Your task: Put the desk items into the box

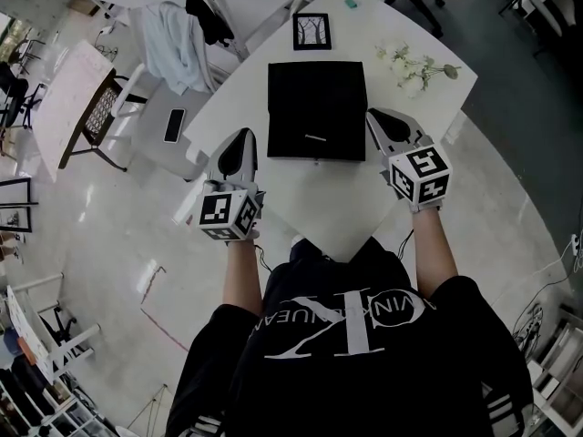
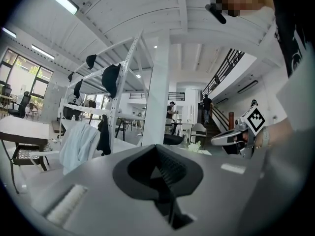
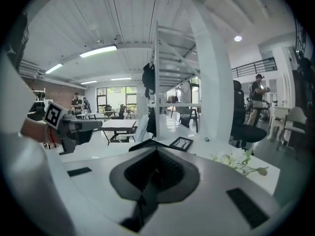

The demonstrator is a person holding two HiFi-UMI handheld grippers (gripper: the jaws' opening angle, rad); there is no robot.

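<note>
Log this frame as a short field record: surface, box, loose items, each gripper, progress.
surface: white table
box: black square box, mid-table, between the grippers
loose items: black picture frame, white flower sprig, small green object, all on the table beyond the box
left gripper: shut, empty, beside the box's left edge
right gripper: shut, empty, beside its right edge
progress: nothing picked up yet
</note>
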